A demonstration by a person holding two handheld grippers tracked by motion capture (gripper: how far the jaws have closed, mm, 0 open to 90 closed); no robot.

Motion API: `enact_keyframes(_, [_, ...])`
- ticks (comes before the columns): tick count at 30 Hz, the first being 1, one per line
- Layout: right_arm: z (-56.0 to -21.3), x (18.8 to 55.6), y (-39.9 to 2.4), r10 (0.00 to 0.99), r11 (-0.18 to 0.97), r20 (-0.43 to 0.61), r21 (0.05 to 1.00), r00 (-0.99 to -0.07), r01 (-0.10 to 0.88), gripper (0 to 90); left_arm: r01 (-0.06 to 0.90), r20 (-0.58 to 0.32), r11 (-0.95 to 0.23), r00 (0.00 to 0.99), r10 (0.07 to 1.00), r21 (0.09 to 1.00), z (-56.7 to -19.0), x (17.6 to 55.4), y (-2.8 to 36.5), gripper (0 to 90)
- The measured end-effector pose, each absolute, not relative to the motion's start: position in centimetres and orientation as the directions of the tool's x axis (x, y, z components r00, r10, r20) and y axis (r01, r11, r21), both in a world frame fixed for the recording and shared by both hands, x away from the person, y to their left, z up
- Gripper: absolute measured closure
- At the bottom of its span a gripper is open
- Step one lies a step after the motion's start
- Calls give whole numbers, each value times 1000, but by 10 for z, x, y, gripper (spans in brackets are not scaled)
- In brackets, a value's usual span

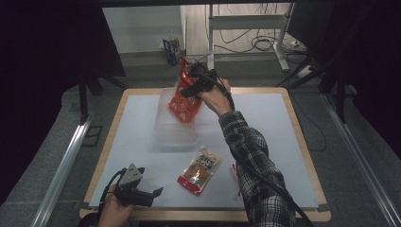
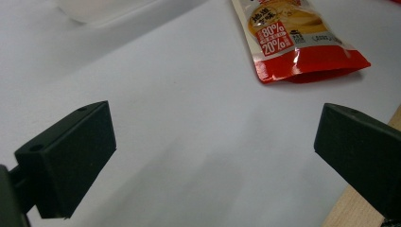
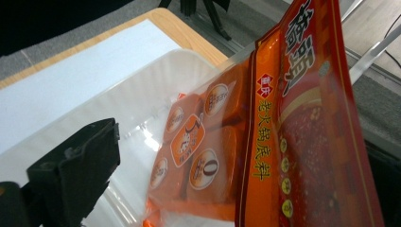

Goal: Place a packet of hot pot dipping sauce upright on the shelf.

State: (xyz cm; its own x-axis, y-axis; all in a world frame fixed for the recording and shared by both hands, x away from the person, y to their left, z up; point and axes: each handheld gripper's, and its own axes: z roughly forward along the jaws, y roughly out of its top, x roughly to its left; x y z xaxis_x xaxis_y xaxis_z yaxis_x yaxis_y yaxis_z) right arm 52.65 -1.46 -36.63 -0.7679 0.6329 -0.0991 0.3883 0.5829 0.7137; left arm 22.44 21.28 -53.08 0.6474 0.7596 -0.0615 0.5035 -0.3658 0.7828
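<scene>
Landmark: the clear plastic tub (image 1: pixel 175 125) stands on the white sheet of the bench (image 1: pixel 283 142), toward its far middle.
Red packet: a large red-orange packet (image 1: pixel 184 97) stands tilted at the far right corner of the tub, its lower end inside the tub and its top above the rim. In the right gripper view the packet (image 3: pixel 283 142) has yellow and white characters on it, and round labels show through its clear lower part.
Right claw: the right claw (image 1: pixel 191 78) is at the top of the packet, above the far side of the tub. Its jaws stand wide and released; only one jaw is visible in the right gripper view, and it does not press on the packet. If the other jaw touches the packet, I cannot tell.
Small pouch: an orange and red pouch (image 1: pixel 200 170) lies flat on the bench, on the near side of the tub, a little to the right.
Left claw: the left claw (image 1: pixel 153 195) is well apart from the tub, at the near left edge of the bench. Its jaws are spread and hold nothing.
</scene>
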Motion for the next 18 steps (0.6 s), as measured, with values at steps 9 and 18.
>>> enact_keyframes(9, [-361, 520, -28, 632, 570, -79, 721, -771, 394, 0, 500, -57, -376, 655, 754, 780, -531, 224, 212, 0])
enact_keyframes(18, [-364, 515, -46, 634, 564, -79, 728, -770, 389, 0, 499, -56, -380, 659, 750, 779, -532, 224, 211, 0])
